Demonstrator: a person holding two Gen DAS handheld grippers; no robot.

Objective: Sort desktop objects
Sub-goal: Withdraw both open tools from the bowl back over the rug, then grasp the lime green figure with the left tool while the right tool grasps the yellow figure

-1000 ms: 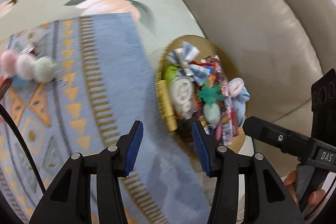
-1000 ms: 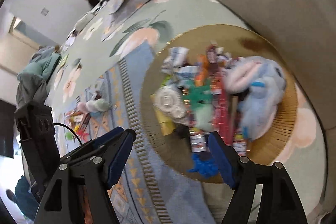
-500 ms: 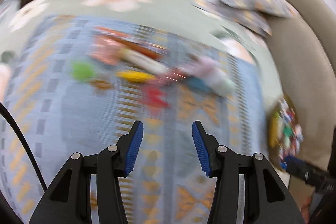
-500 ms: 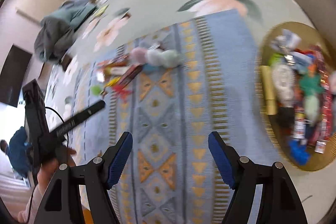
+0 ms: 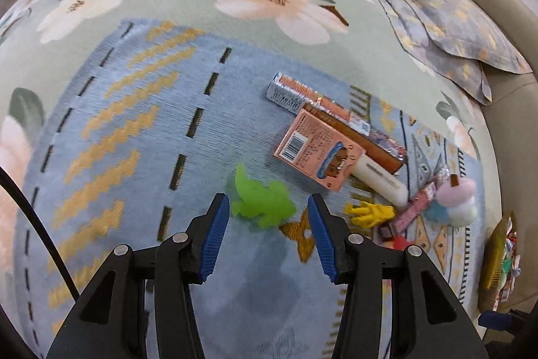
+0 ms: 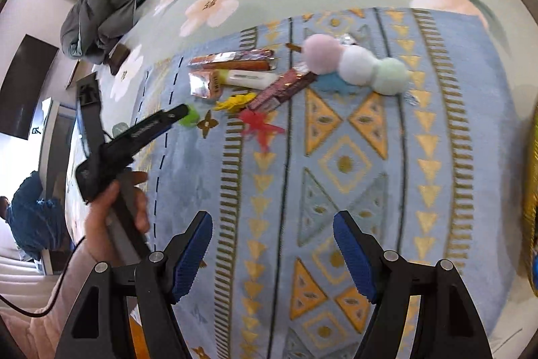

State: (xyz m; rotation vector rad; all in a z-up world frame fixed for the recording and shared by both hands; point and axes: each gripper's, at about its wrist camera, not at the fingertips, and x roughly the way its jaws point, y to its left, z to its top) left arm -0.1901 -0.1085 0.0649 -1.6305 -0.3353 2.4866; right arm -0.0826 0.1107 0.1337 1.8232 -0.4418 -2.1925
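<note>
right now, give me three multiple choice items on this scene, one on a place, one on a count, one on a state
1. What lies just ahead of the left tool?
A. soft green frog-shaped toy
B. a metal spoon
C. a glass jar

2. How many fluffy balls make up the pastel pompom stick?
A. one
B. three
C. six

3. How is the right tool?
A. shut on a red toy
B. shut on a pink box
C. open, holding nothing

Answers: 1 A, the toy sits just beyond its blue pads; 2 B, pink, white and green balls in a row; 3 C, only patterned blue rug shows between its pads.
</note>
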